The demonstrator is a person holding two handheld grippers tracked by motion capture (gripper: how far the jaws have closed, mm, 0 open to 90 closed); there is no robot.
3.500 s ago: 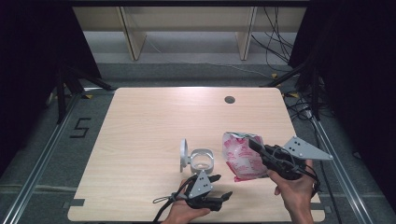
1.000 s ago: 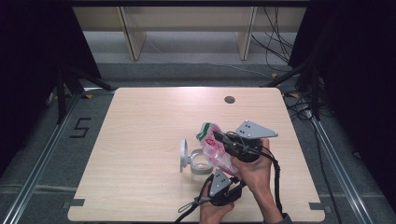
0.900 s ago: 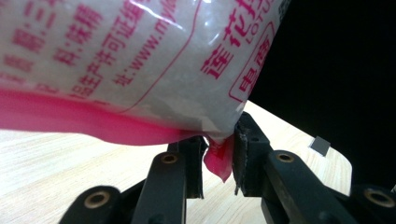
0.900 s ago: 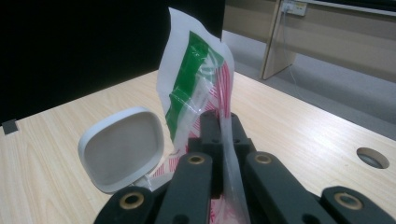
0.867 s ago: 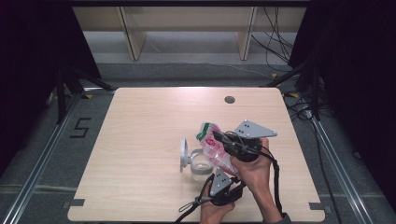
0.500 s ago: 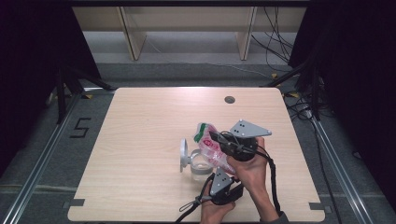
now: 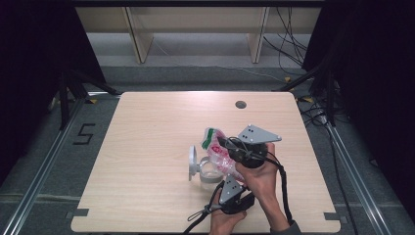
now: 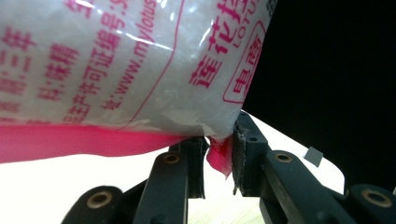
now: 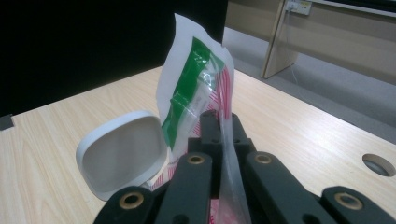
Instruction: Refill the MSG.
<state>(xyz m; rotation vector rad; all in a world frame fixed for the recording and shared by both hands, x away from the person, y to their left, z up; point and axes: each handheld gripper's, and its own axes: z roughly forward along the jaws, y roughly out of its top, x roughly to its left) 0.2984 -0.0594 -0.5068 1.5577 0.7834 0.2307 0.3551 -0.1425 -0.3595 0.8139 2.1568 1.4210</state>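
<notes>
Bench (image 7: 147, 147): pale wood-grain top, rectangular with rounded corners, on a grey floor (image 7: 342, 161). Round cable hole (image 7: 241, 104) near the far edge, right of centre. A clear container (image 7: 211, 172) with its white lid (image 7: 193, 163) hinged open and standing upright sits on the near-centre of the top.

Lab recording bay — black curtains (image 7: 29, 73), floor rails (image 7: 41, 171) (marked "5"), loose cables (image 7: 293, 29), bare table (image 7: 147, 127).

Even overhead light, dark surroundings, blown-out glare and close-up blur
</notes>
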